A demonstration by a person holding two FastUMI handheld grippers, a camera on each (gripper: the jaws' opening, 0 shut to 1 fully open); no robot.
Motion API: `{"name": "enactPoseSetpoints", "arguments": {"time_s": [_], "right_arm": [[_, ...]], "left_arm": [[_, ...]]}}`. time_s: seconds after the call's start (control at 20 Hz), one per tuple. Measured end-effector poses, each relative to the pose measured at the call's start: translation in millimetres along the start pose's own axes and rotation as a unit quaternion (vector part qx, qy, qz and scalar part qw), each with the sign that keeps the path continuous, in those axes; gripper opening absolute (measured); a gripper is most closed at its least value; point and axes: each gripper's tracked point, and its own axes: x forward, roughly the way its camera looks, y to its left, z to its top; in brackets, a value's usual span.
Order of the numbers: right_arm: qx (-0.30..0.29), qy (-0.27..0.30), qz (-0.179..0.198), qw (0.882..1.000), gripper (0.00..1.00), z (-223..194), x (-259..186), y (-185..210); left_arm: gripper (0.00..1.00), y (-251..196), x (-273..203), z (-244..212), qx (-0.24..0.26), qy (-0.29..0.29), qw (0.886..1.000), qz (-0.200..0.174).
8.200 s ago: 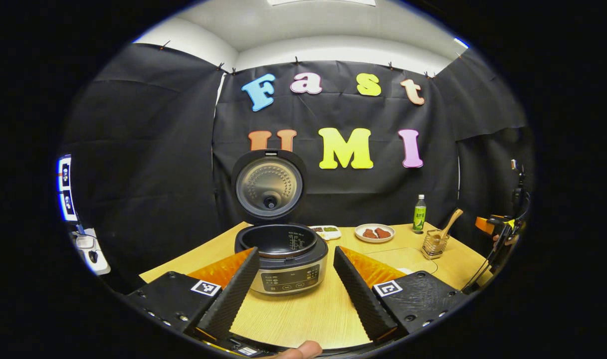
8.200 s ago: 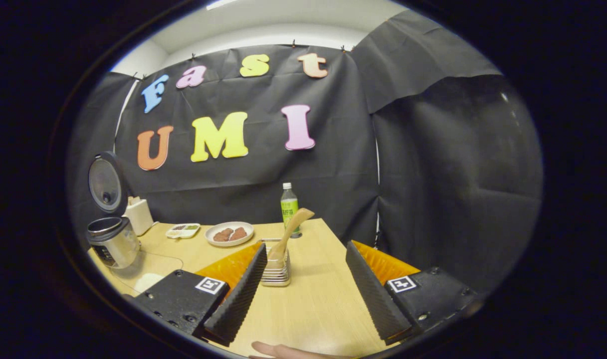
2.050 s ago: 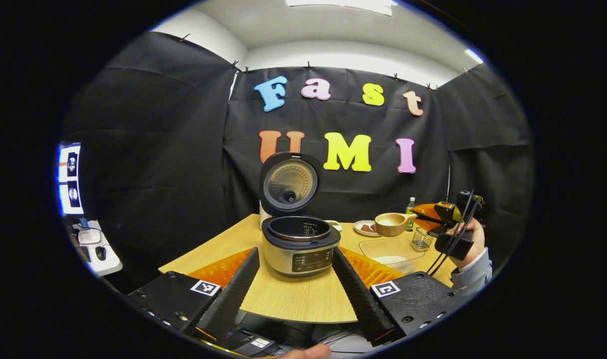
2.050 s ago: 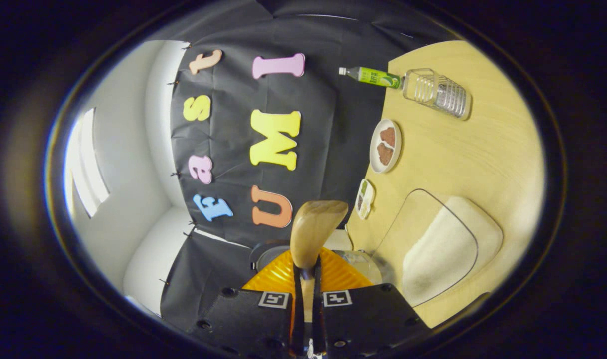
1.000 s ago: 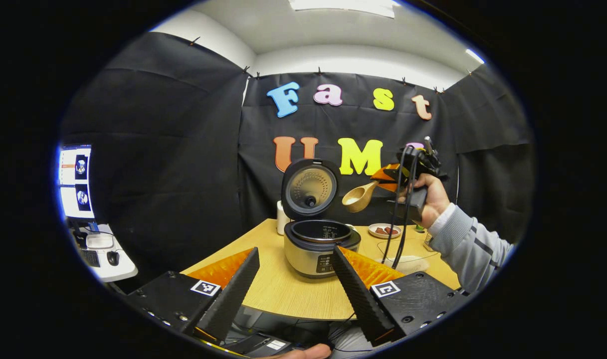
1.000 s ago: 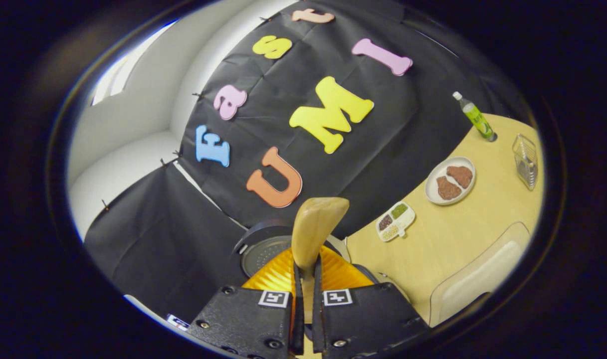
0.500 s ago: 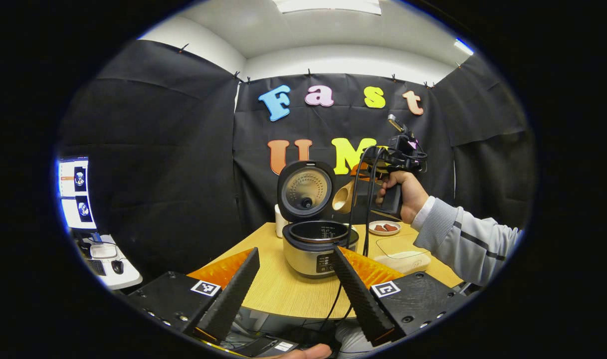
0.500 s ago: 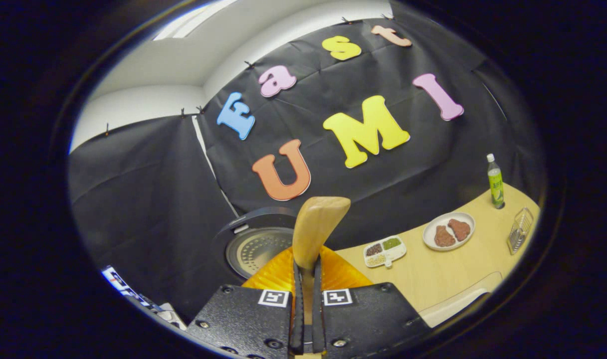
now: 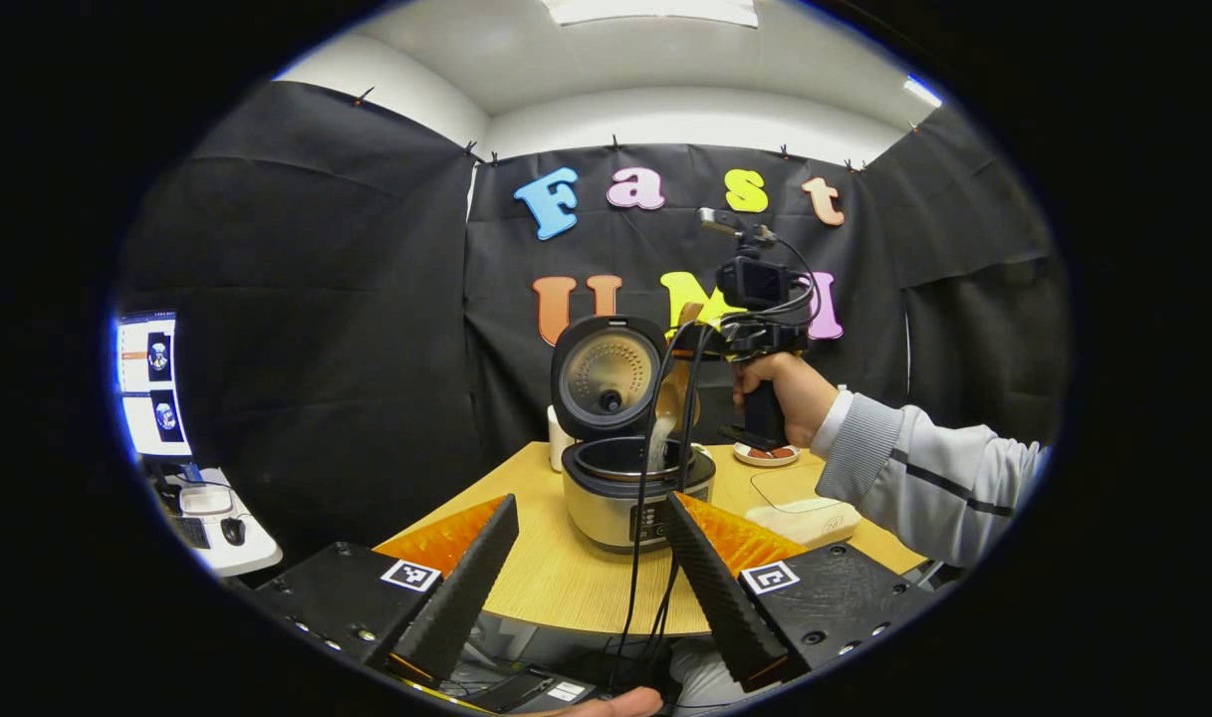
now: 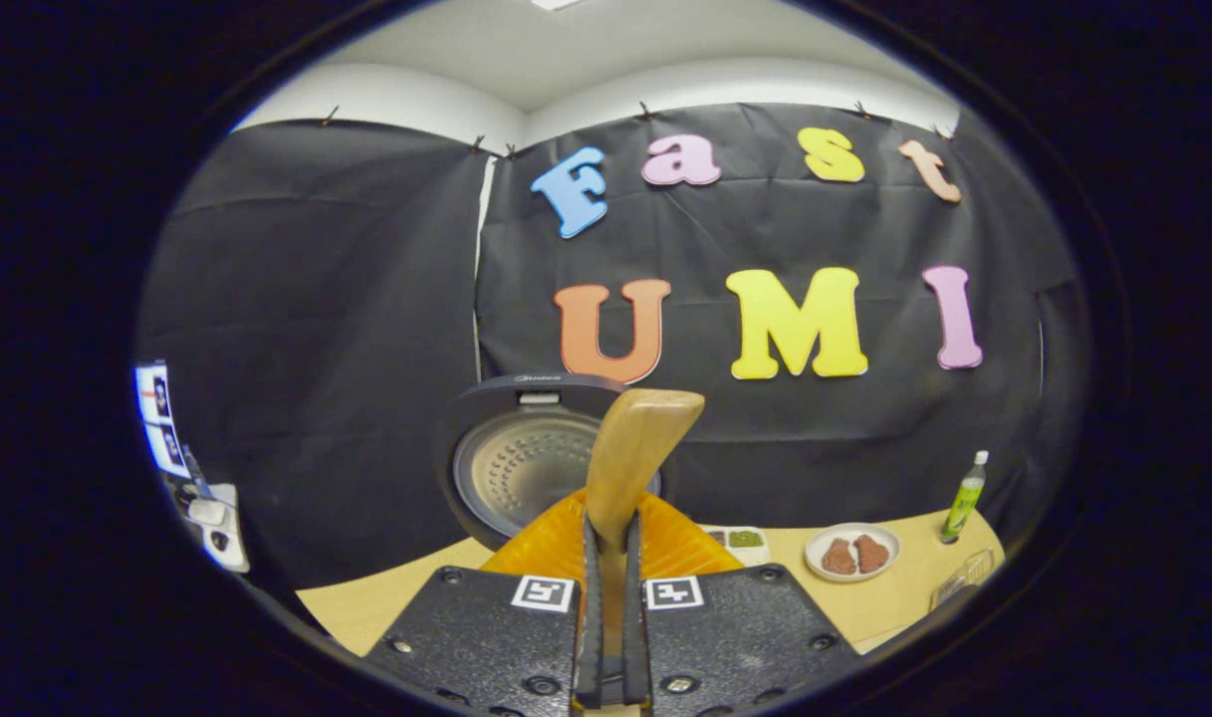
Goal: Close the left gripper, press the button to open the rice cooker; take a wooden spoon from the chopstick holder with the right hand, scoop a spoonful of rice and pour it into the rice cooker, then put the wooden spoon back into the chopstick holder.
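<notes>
Pouring rice from the wooden spoon into the open rice cooker.

Up close in the left gripper view, the left gripper hangs by the near table edge with its jaws spread wide and nothing between them. Past it, the cooker sits on the table with its lid standing up. The spoon is tipped over the pot and a thin white stream of rice falls in. A hand holds the right gripper just above; in the right gripper view its jaws are squeezed tight on the spoon handle. To do this well, I think the spoon should stay over the middle of the pot and tip slowly, so no rice lands on the table. Far back stand a plate and a green bottle. I cannot make out the chopstick holder for sure.
</notes>
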Motion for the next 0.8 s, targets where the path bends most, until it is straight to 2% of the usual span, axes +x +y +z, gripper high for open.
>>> {"name": "enactPoseSetpoints", "arguments": {"time_s": [0.45, 0.8], "right_arm": [[-0.11, 0.022, 0.009, 0.994, 0.13, -23.4, 7.2, 19.2], [-0.215, 0.027, 0.01, 0.976, 0.13, -39.4, 6.6, 29.8]], "left_arm": [[0.93, -0.3, -2.0, -1.8, -0.016, 0.006, 1.0, -0.001], [0.93, -11.7, 1.8, -1.2, -0.007, 0.007, 1.0, -0.012]]}}
